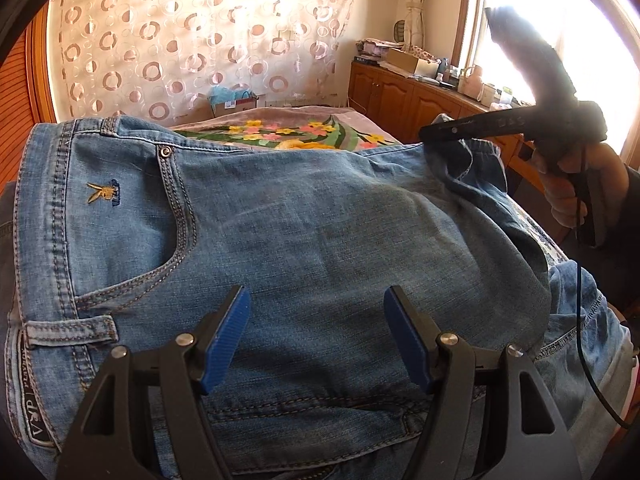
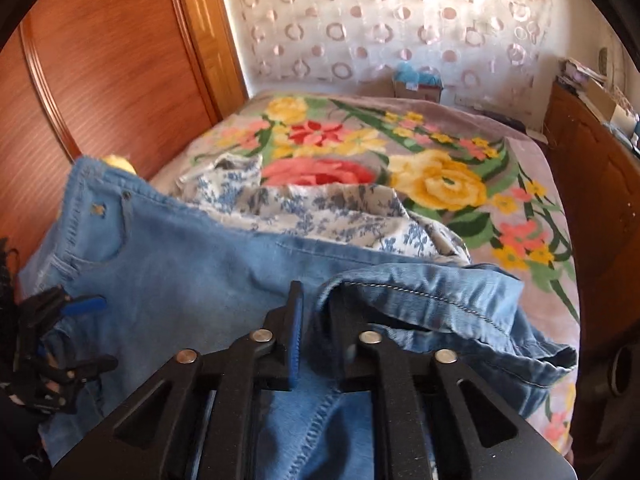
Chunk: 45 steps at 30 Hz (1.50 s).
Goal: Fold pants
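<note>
While my left fingers [image 1: 316, 336] stand apart over the jeans [image 1: 304, 216] on the bed [image 2: 532, 160], my right fingers [image 2: 320, 320], part-spread, straddle a hem fold [image 2: 420, 292] unclamped, so it may slip free.

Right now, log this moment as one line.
jeans: partly folded on floral blanket | left tool: open above jeans | right tool: open at hem

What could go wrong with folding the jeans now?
1. The hem at the right gripper is bunched and no pad presses it, so the gripper may catch only one layer or miss.
2. The left gripper hangs open over the jeans, pinning nothing, so a pull could drag them.
3. The flowered cloth touching them might get dragged along.
</note>
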Tool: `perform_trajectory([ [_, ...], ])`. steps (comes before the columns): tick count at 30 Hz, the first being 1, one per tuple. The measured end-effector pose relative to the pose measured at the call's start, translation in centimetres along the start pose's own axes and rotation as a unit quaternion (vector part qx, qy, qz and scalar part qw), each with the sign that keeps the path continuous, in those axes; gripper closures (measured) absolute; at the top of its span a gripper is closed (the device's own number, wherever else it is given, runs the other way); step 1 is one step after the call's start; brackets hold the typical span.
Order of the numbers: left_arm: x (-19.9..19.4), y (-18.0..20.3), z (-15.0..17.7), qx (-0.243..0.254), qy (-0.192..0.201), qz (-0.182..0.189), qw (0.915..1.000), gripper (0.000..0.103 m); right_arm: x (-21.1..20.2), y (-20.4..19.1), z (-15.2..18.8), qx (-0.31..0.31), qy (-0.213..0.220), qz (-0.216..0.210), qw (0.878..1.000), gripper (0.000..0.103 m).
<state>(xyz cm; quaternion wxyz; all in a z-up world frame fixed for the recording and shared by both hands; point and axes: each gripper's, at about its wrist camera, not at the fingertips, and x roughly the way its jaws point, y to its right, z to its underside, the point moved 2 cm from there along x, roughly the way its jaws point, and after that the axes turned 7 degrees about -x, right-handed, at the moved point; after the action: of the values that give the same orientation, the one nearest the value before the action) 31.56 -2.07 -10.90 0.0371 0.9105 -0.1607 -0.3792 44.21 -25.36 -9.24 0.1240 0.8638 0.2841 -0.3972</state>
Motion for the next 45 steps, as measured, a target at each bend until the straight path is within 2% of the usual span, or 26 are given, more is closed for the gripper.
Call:
perform_trajectory([
  [3, 0.0, 0.0, 0.0, 0.0, 0.0, 0.0, 1.0, 0.034, -1.7, 0.1, 0.0, 0.005, 0.017, 0.005, 1.0, 0.06],
  [8, 0.0, 0.1, 0.0, 0.001, 0.0, 0.0, 1.0, 0.034, -6.8, 1.1, -0.5, 0.002, 0.058, 0.016, 0.998, 0.054],
  [11, 0.0, 0.2, 0.0, 0.001, 0.0, 0.0, 1.0, 0.034, -9.0, 2.4, -1.1, 0.017, 0.065, 0.028, 0.997, 0.051],
  [17, 0.1, 0.2, 0.1, 0.001, 0.0, -0.001, 1.0, 0.034, -9.8, 4.6, -0.7, 0.03, -0.017, 0.054, 0.998, 0.05],
  [20, 0.2, 0.2, 0.1, 0.002, -0.001, 0.0, 1.0, 0.034, -9.4, 5.6, 1.2, 0.047, -0.062, 0.054, 0.995, 0.05],
  [26, 0.3, 0.2, 0.0, 0.002, 0.0, -0.001, 1.0, 0.034, -9.0, 7.4, 6.4, 0.095, -0.117, 0.062, 0.987, 0.049],
  [30, 0.2, 0.2, 0.0, 0.003, 0.0, -0.002, 1.0, 0.034, -10.8, 8.4, 8.6, 0.12, -0.109, 0.06, 0.985, 0.049],
  [38, 0.2, 0.2, 0.0, 0.003, 0.001, -0.002, 1.0, 0.034, -16.1, 9.8, 9.2, 0.137, -0.057, 0.069, 0.987, 0.042],
  [40, 0.2, 0.1, 0.0, 0.003, 0.001, -0.002, 1.0, 0.034, -16.3, 10.1, 10.1, 0.14, -0.055, 0.074, 0.986, 0.042],
  [45, 0.2, 0.2, 0.0, 0.003, 0.001, -0.003, 1.0, 0.034, -14.0, 11.0, 13.8, 0.155, -0.076, 0.079, 0.982, 0.042],
])
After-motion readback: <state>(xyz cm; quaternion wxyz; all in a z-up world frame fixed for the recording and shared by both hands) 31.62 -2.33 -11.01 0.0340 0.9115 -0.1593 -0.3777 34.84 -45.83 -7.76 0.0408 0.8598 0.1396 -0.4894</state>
